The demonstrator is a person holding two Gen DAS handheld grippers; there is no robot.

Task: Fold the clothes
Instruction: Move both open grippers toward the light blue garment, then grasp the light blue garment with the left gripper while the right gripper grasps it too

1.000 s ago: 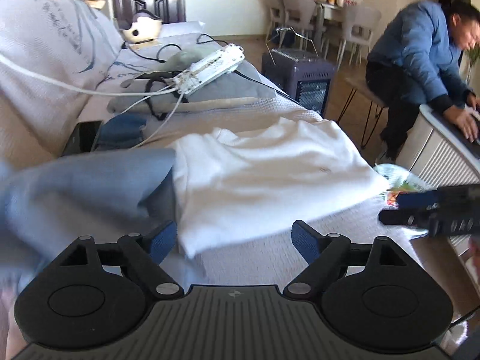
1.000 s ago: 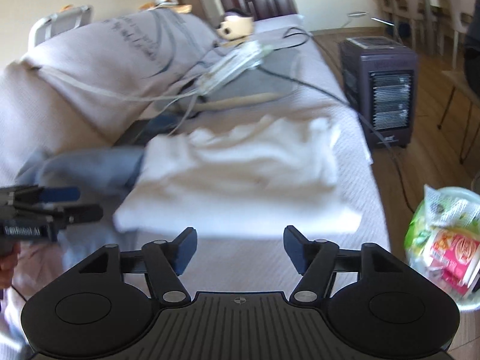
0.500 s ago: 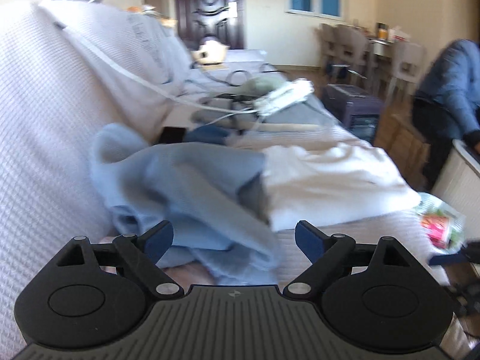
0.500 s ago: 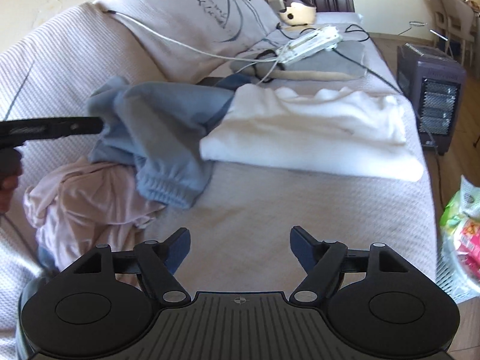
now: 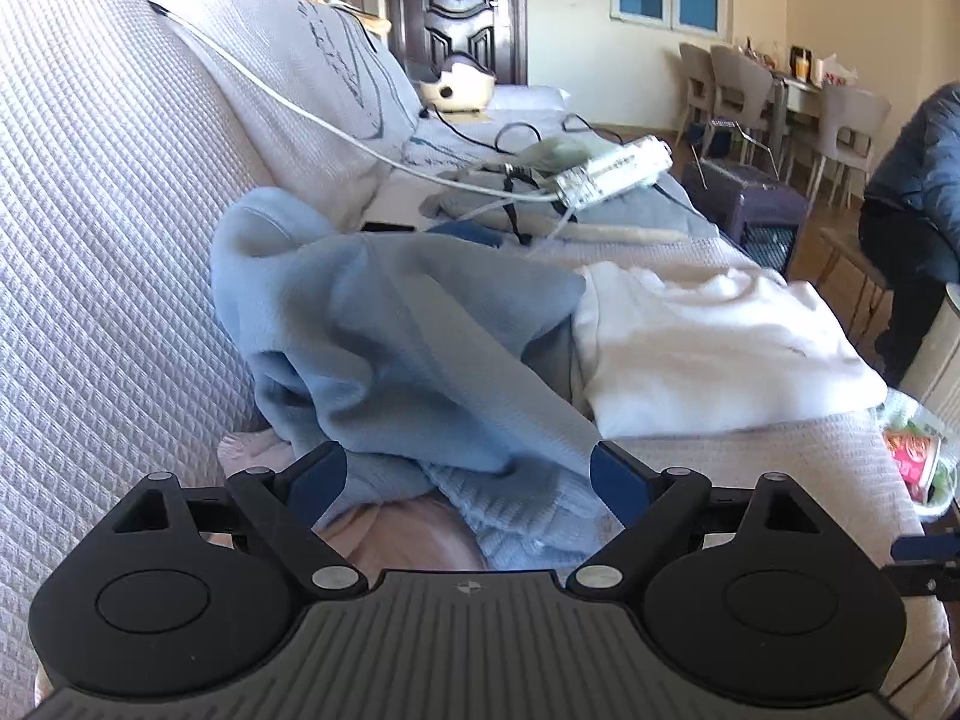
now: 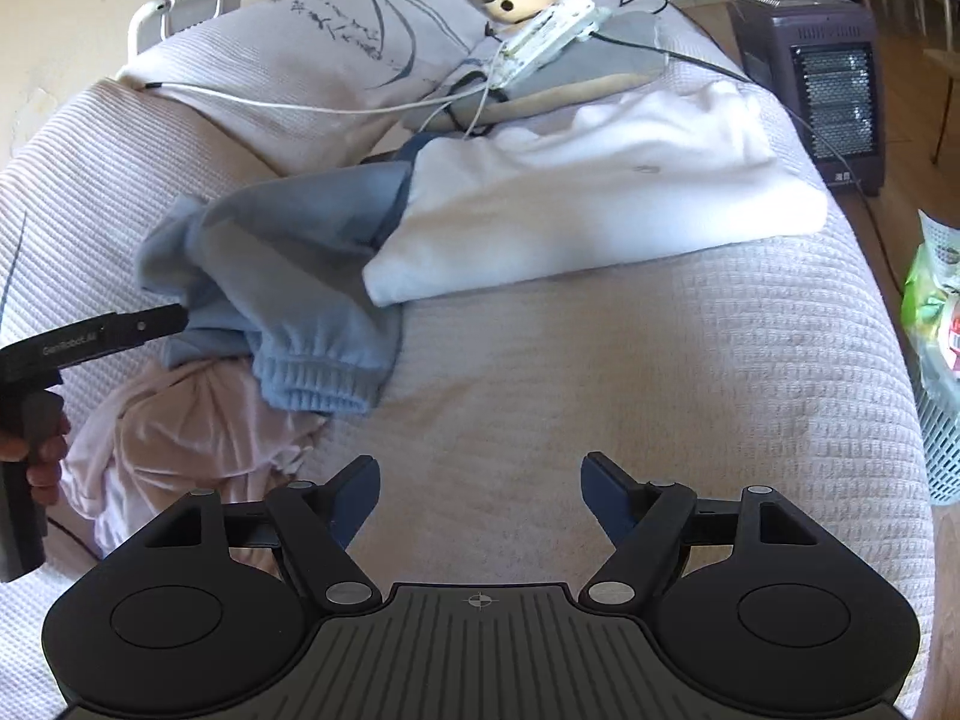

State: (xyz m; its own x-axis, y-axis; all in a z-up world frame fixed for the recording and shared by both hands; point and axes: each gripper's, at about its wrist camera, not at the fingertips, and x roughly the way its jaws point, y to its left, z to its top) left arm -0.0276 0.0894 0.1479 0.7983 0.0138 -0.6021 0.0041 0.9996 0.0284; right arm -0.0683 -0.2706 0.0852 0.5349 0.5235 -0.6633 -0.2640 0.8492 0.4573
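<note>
A crumpled light blue garment (image 5: 408, 336) lies on the sofa seat against the backrest, also in the right wrist view (image 6: 282, 276). A folded white garment (image 5: 714, 348) lies to its right (image 6: 588, 198). A crumpled pink garment (image 6: 180, 432) sits below the blue one (image 5: 396, 534). My left gripper (image 5: 468, 480) is open and empty, its fingertips at the near edge of the blue garment; it shows in the right wrist view (image 6: 120, 330). My right gripper (image 6: 480, 492) is open and empty above bare sofa cover; its tip shows in the left wrist view (image 5: 924, 558).
A sofa (image 6: 630, 372) with a waffle cover holds pillows, a power strip (image 6: 552, 30) and cables at its far end. A heater (image 6: 810, 72) stands on the floor to the right. A basket with packets (image 6: 936, 330) sits by the sofa's right edge. A person in blue (image 5: 918, 192) sits at right.
Both grippers have pulled back toward the near end of the sofa, away from the folded white garment. The left one has swung left to face the blue garment.
</note>
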